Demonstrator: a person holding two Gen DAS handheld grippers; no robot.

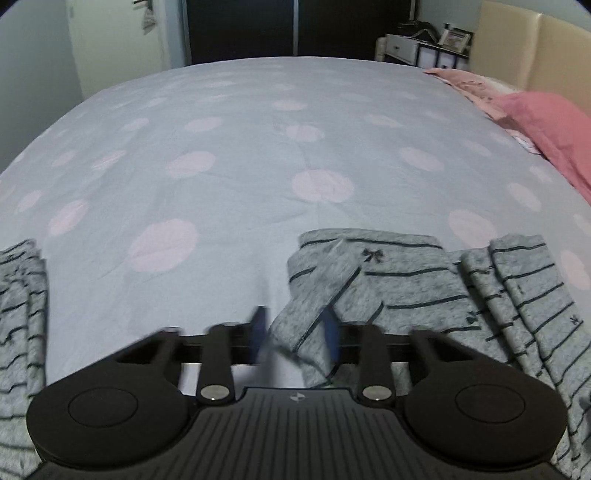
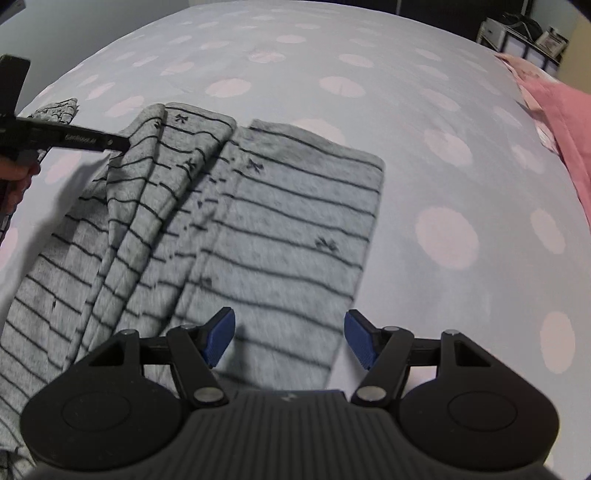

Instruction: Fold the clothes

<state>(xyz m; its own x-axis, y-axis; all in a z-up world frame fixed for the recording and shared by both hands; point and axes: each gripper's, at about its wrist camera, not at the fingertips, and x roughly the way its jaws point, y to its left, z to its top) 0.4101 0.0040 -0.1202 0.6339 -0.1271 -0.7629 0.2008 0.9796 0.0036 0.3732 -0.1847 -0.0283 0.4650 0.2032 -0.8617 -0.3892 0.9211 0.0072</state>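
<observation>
A grey garment with thin dark stripes and small bows (image 2: 288, 221) lies in loose lengthwise folds on the dotted bedsheet (image 2: 424, 110). My right gripper (image 2: 290, 339) hovers open over its near end, blue pads well apart, nothing pinched. In the left wrist view the garment (image 1: 406, 280) lies ahead and to the right. One folded corner reaches between the blurred blue fingers of my left gripper (image 1: 293, 328), which stand apart, and a gap shows beside the left finger. From the right wrist view, the left gripper (image 2: 123, 144) meets the garment's raised left fold, with a hand (image 2: 18, 177) behind it.
More striped grey cloth (image 1: 18, 314) lies at the left edge. Pink pillows (image 1: 546, 125) rest against a cream headboard (image 1: 535, 48) at the right. White shelves (image 1: 417, 48) and a dark wardrobe (image 1: 295, 26) stand beyond the bed.
</observation>
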